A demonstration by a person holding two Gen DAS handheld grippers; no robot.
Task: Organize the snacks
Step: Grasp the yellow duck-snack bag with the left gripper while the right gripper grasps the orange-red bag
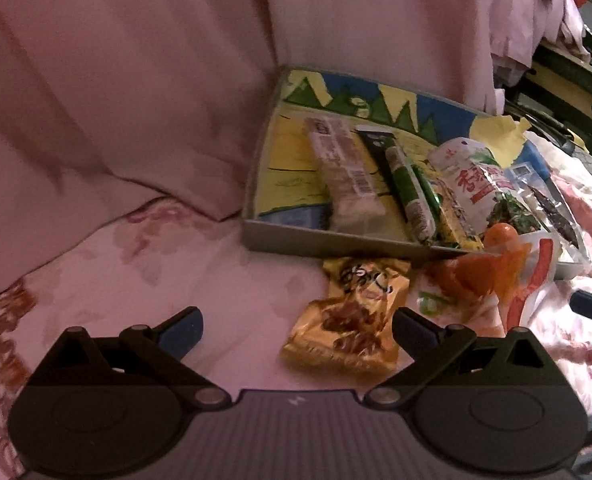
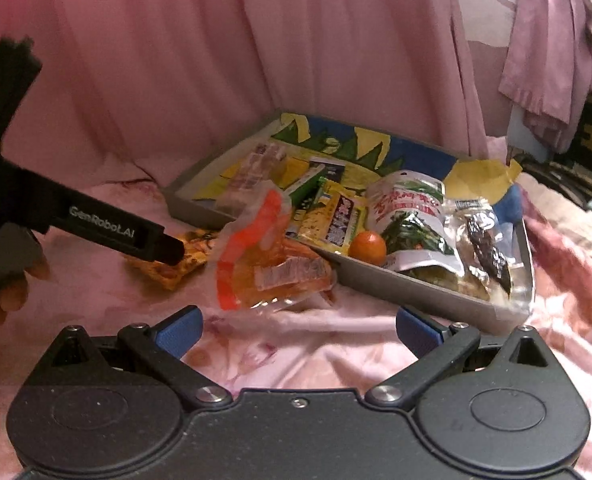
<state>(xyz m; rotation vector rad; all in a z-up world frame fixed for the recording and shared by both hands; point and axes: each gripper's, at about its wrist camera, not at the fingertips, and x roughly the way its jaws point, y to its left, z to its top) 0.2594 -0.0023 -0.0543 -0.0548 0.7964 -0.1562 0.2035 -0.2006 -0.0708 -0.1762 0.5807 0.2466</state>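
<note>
I see both my left gripper [image 1: 298, 330] and right gripper [image 2: 299, 330] open, empty; the golden snack packet [image 1: 352, 316] lies on the bed sheet [image 1: 135, 280], just before the snack tray [image 1: 287, 236]

left wrist: low, near | right wrist: rightward (both face tray [image 1: 324, 240])

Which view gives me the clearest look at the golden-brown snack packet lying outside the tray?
The left wrist view: the golden-brown snack packet lies whole on the floral bedsheet, just ahead of the open left gripper. In the right wrist view only part of it shows, behind the left gripper.
</note>
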